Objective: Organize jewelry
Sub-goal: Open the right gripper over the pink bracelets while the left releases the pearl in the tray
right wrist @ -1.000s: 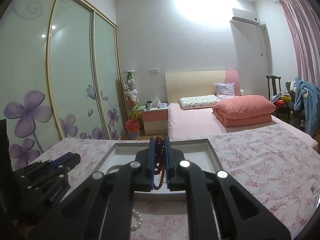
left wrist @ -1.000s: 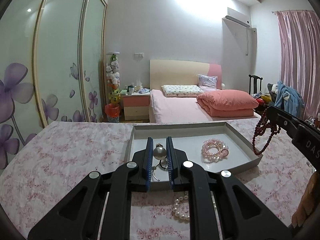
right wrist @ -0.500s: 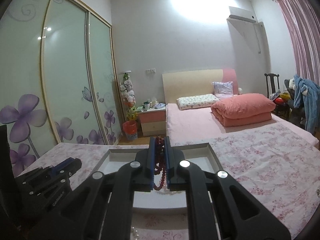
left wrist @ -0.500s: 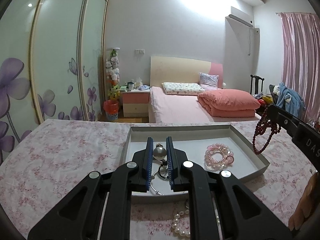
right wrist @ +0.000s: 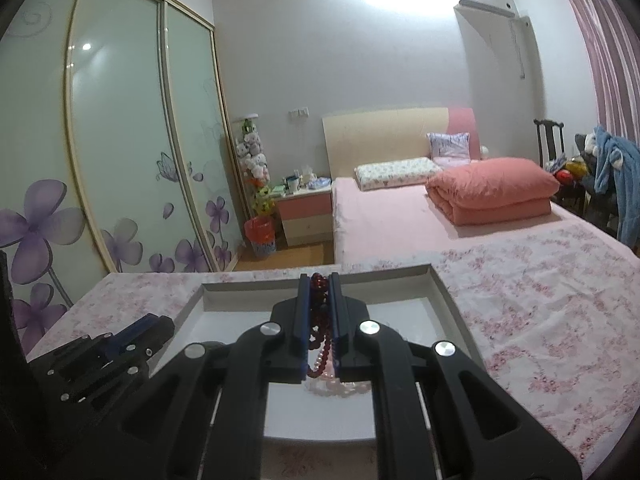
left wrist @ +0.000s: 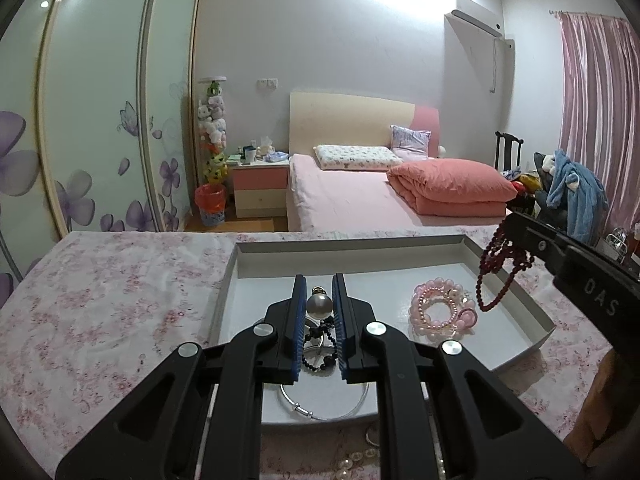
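Floral tablecloth (left wrist: 100,308), pink bed (left wrist: 352,200) beyond

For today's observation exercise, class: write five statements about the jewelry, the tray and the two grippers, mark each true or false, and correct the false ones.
1. The right gripper holds a dark red bead strand. True.
2. The left gripper is empty. False: its fingers clamp a silver ball pendant.
3. The pink bead bracelet lies inside the white tray. True.
4. The red strand lies flat on the tray floor. False: it dangles from the gripper.
5. White pearls lie inside the tray. False: they lie on the floral cloth.
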{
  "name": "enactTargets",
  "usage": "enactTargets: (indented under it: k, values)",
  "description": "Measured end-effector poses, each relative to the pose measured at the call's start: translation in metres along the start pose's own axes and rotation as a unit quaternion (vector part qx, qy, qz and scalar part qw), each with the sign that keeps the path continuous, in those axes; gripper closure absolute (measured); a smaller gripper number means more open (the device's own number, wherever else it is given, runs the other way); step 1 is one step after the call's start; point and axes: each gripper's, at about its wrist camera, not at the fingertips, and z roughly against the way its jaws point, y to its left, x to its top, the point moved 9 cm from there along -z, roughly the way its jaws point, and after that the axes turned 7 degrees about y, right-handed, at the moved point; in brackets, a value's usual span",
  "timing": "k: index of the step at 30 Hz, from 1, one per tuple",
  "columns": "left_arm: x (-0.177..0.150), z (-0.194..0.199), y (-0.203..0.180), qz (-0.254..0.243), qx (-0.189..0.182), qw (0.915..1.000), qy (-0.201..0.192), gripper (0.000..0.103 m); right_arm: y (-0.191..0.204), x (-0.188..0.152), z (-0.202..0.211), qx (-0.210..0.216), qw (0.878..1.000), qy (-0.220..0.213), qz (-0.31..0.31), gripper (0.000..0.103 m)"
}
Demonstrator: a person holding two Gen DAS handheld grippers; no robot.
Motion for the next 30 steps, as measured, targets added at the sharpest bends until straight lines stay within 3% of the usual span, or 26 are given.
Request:
enactTargets:
  k: [10,14,16,24,30]
  values:
    - [0.001,-0.017,0.0,-0.001,-0.004,0.9999,0.013,0.088,-0.004,-0.01,-0.032,0.007,0.999,0.044,-0.017,0.09]
    - [0.001,-0.018,0.001,0.006,-0.014,0.9997,0.019,0.082,-0.009,-0.01,-0.035,0.013,0.998,0.053,-0.032,0.077]
    - [0.002,-0.017,0.006,0.014,-0.016,0.9996,0.018,0.071,-0.012,-0.01,-0.032,0.012,0.998,0.053,-0.036,0.076]
    - [0.0,0.005,0.028,0.035,-0.015,0.9992,0.013,0.071,-0.014,-0.016,-0.005,0.013,0.998,0.049,-0.036,0.076]
    - [-0.015,0.027,0.052,0.047,-0.01,0.9986,0.023,0.071,-0.006,-0.036,0.013,0.023,0.997,0.074,-0.02,0.076]
